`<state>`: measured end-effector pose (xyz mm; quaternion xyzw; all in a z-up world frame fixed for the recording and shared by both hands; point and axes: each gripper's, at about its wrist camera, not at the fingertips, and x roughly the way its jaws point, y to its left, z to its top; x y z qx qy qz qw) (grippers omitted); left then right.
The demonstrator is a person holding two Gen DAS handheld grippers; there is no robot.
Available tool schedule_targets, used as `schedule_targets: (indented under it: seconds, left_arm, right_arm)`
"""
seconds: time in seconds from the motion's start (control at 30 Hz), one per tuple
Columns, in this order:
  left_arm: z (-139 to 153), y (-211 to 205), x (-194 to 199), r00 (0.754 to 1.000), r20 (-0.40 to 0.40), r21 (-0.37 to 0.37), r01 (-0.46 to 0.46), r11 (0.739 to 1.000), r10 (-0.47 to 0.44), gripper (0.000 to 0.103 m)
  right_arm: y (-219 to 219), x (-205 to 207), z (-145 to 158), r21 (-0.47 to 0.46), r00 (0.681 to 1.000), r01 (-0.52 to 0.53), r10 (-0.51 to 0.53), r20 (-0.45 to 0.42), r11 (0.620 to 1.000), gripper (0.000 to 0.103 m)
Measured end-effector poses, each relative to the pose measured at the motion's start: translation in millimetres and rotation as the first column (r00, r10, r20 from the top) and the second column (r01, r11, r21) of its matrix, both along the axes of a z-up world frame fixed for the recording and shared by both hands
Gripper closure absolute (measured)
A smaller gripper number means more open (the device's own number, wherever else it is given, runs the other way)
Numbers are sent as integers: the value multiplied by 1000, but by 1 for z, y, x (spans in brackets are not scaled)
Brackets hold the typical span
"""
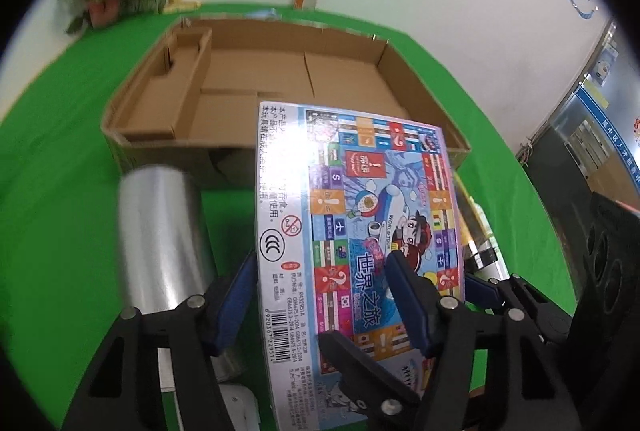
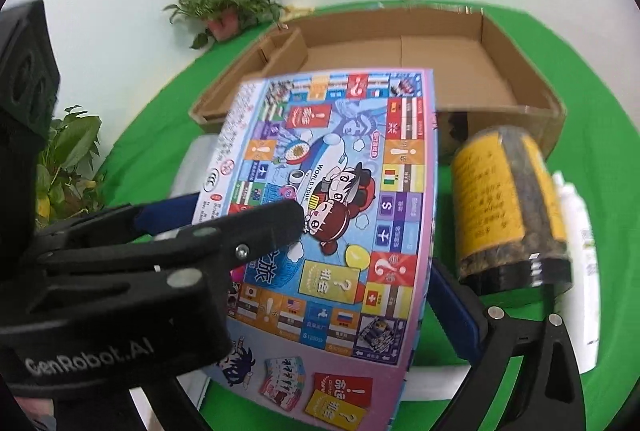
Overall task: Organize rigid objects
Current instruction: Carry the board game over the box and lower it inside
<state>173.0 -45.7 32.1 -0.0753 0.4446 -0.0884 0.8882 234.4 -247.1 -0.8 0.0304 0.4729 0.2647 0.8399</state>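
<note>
1. Right now, the board game box (image 1: 360,223) is up off the green table (image 1: 60,191), tilted, just in front of the open cardboard box (image 1: 280,71).
2. Both tools are at its near end. The left gripper (image 1: 320,295) has one blue pad on the box's side edge and the other pad on its colourful face, so it seems to be pinching that corner, about half open.
3. The right gripper (image 2: 360,255) has its fingers spread wide. One blue finger (image 2: 456,307) sits by the right edge of the game box. I cannot tell if it squeezes or only steadies.
4. A shiny silver can (image 1: 160,231) lies on the left, and a yellow-label jar (image 2: 504,203) and a white bottle (image 2: 576,251) lie on the right, all on the table.
5. My guess: this is the carry step. The game box goes into the cardboard box.
6. Next, lift it over the near wall, lay it flat on the bottom, then let go.
</note>
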Motion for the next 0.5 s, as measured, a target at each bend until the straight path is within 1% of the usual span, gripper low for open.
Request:
schedule_targets:
  seconds: [0.13,0.2,0.27,0.37,0.47,0.5]
  left_arm:
    - [20,-3,-10,996,93,53,-11,999,6,38]
    - [28,-5,-14,992,125,72,-9,997,0,38]
    - [34,-5,-15,990,143,75,5,997,-15,38]
    - [43,-4,-12,986,166,76,-7,997,-6,38]
    - [55,-1,-10,979,204,64,-18,998,5,38]
    - [56,-2,-9,978,211,71,-15,997,0,38]
  right_arm:
    - [4,-5,18,2,998,16,-16,57,1000,7]
    - [6,-5,28,0,996,28,-28,82,1000,12]
    - [5,-4,36,0,994,45,-45,96,999,16]
    - [5,1,48,8,992,53,-53,116,999,17]
    - [8,4,62,8,987,58,-59,149,998,19]
    - [8,6,69,9,985,59,-60,165,998,19]
